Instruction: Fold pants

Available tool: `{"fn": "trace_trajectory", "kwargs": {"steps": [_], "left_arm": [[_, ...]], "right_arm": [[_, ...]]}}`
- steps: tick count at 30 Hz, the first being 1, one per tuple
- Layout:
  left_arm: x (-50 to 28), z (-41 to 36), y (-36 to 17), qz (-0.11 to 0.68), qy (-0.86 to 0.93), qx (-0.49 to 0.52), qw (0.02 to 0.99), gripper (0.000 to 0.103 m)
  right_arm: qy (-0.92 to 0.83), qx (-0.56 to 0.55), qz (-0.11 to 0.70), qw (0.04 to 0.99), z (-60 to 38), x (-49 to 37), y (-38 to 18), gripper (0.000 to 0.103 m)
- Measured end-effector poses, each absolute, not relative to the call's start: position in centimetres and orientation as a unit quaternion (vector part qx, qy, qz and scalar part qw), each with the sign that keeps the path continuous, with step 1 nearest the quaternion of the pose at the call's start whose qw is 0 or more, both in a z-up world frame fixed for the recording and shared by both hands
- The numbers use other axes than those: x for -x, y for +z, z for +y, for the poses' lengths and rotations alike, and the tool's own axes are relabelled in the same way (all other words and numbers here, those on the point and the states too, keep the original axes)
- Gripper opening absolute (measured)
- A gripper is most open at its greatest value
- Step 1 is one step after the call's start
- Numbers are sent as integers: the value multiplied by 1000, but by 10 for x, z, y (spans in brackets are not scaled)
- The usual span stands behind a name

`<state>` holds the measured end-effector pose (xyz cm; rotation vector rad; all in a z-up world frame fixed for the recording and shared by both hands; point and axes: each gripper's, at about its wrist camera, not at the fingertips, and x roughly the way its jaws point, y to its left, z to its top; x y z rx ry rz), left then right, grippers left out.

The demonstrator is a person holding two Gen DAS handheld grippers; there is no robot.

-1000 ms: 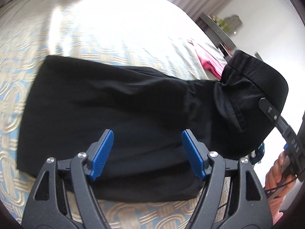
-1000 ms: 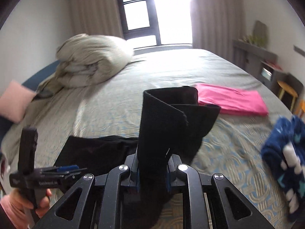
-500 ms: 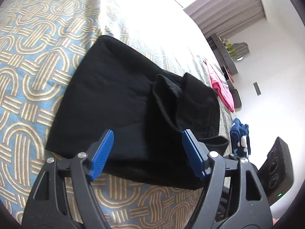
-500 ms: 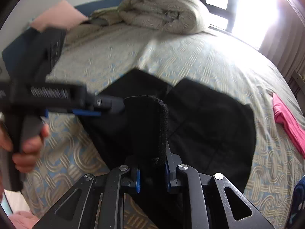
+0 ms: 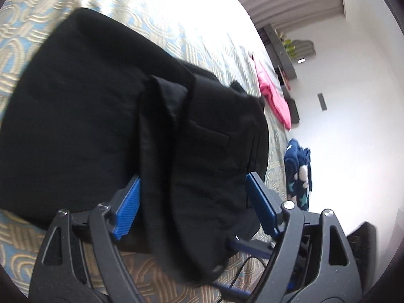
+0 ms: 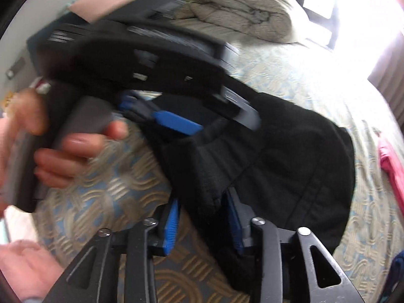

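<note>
The black pants point(image 5: 83, 106) lie on the patterned bedspread point(image 5: 22, 32), folded over on themselves, with the waist end doubled on top point(image 5: 214, 146). My left gripper point(image 5: 194, 202) is open, its blue pads on either side of the folded layer near the front edge. In the right wrist view the pants point(image 6: 298, 166) show as a dark heap. My right gripper point(image 6: 202, 217) has its jaws parted with a bunch of the black cloth still between them. The left gripper point(image 6: 176, 123) and the hand holding it cross that view, blurred.
A pink garment point(image 5: 272, 98) lies further along the bed and a dark blue patterned one point(image 5: 298, 171) near its edge. A rolled duvet point(image 6: 242, 7) sits at the head of the bed. A shelf point(image 5: 280, 53) stands by the white wall.
The right gripper carried the waist end over onto the legs, lowered it, and has opened from its tight grip. The left gripper moved in over the fold, still open.
</note>
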<state>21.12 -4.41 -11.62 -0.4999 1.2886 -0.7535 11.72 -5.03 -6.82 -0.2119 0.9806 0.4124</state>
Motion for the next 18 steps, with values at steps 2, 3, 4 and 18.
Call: {"fn": "trace_trajectory", "kwargs": {"steps": [2, 3, 4, 18], "left_arm": [[-208, -54, -113, 574, -339, 211, 715, 81], [-207, -59, -112, 570, -343, 206, 718, 81], [-206, -59, -111, 566, -347, 204, 719, 80], [-203, -42, -100, 536, -342, 148, 758, 21]], "right_arm": [[211, 80, 465, 856, -61, -115, -60, 40], [214, 68, 463, 858, -69, -112, -53, 42], [212, 59, 460, 860, -77, -110, -49, 42], [14, -158, 490, 857, -222, -127, -59, 52]]}}
